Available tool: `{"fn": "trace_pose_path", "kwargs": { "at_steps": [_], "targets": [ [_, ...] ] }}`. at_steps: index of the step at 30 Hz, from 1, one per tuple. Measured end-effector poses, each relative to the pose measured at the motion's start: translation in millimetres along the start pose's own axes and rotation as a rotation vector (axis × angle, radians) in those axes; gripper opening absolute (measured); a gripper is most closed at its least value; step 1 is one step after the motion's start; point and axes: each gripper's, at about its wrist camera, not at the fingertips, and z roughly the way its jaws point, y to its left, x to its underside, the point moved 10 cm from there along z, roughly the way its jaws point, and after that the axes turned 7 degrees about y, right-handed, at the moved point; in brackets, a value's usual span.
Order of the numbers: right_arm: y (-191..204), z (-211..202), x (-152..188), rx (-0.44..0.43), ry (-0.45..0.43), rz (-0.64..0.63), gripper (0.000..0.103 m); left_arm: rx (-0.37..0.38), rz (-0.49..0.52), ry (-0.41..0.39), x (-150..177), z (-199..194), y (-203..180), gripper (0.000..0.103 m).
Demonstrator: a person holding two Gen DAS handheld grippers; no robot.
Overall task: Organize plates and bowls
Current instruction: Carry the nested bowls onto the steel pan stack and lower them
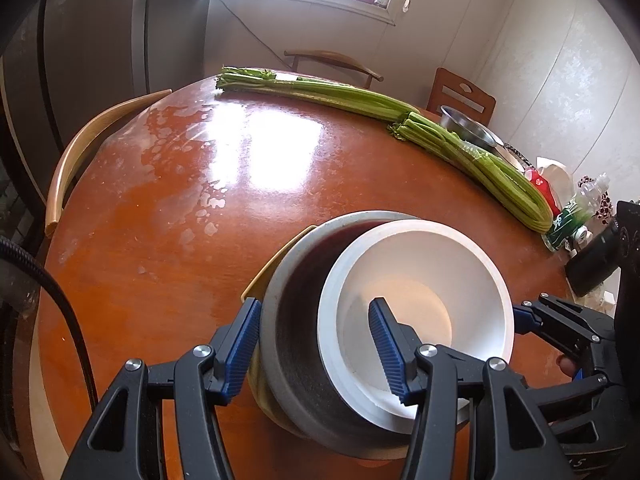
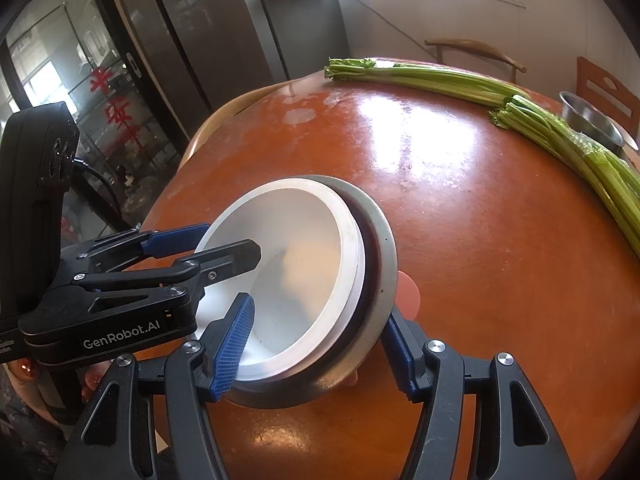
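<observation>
White bowl point(image 1: 416, 300) nested in grey bowl point(image 1: 296, 320), tilted above the bench point(image 1: 160, 240). Left gripper point(image 1: 316, 344) and right gripper point(image 2: 320, 344) each clench opposite rims; uneven pull could spill the white bowl.

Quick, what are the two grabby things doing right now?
Left hand-held gripper: closed on the stacked bowls, one finger inside, one outside.
Right hand-held gripper: closed on the same bowls' opposite side.
</observation>
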Motion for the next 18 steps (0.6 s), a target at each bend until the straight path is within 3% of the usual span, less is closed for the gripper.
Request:
{"fn": "trace_pose_path", "kwargs": {
  "at_steps": [18],
  "targets": [
    [-12.6, -1.7, 3.3, 0.075, -0.022, -0.007, 0.065, -0.061, 0.001, -0.019, 0.4, -2.7, 7.8, 0.055]
  ]
}}
